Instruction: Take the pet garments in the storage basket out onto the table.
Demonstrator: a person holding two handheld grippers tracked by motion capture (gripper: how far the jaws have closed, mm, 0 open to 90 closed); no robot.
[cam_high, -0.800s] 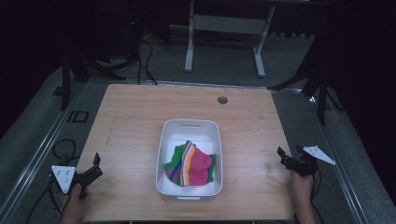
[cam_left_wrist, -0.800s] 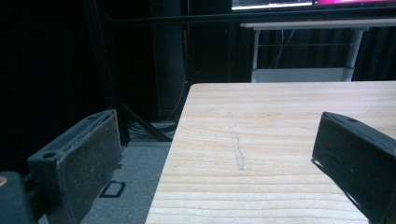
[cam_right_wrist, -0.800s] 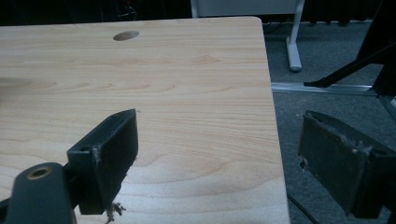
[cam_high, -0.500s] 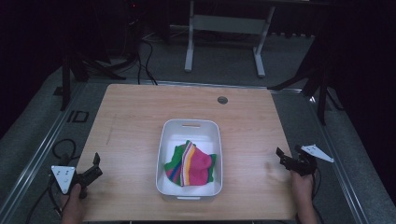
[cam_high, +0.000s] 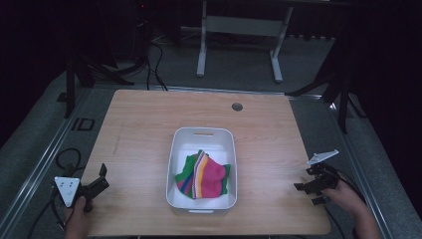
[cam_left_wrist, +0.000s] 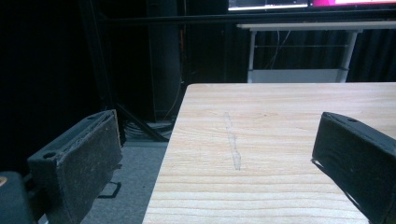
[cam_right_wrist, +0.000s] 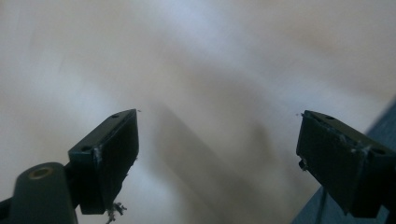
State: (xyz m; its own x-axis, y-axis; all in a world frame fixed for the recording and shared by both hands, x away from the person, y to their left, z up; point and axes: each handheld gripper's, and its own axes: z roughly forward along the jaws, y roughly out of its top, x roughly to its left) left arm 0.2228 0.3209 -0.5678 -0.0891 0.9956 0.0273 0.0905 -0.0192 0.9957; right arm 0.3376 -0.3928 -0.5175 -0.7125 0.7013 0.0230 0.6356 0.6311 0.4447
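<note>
**Both grippers wide apart and empty, cloth lying in the tub between them**

The left gripper (cam_high: 102, 178) sits at the near left corner of the wooden table (cam_high: 144, 124), held by a hand (cam_high: 77, 219) at the table's near edge. In the left gripper view its fingers (cam_left_wrist: 79, 161) stand spread wide with only bare table surface and a faint pale streak (cam_left_wrist: 232, 142) in the wood ahead of them; nothing lies between the pads.

The right gripper (cam_high: 306, 191) hovers at the near right edge of the table, held by the other hand (cam_high: 348, 199), with its grey plate (cam_high: 322, 157) tilted above it. In the right gripper view its fingers (cam_right_wrist: 109, 156) also stand wide apart, and what lies beyond them is a blur of pale wood, so no detail can be told there; nothing sits between the pads.

The striped cloth (cam_high: 201, 174), in green, pink, orange and blue, lies crumpled in the near half of the white tub (cam_high: 203, 133). The tub stands at the middle of the table, between the two pairs of fingers and well apart from both: to the right of the left fingers, to the left of the right ones. A small round grommet (cam_high: 237, 106) sits in the table beyond the tub.
</note>
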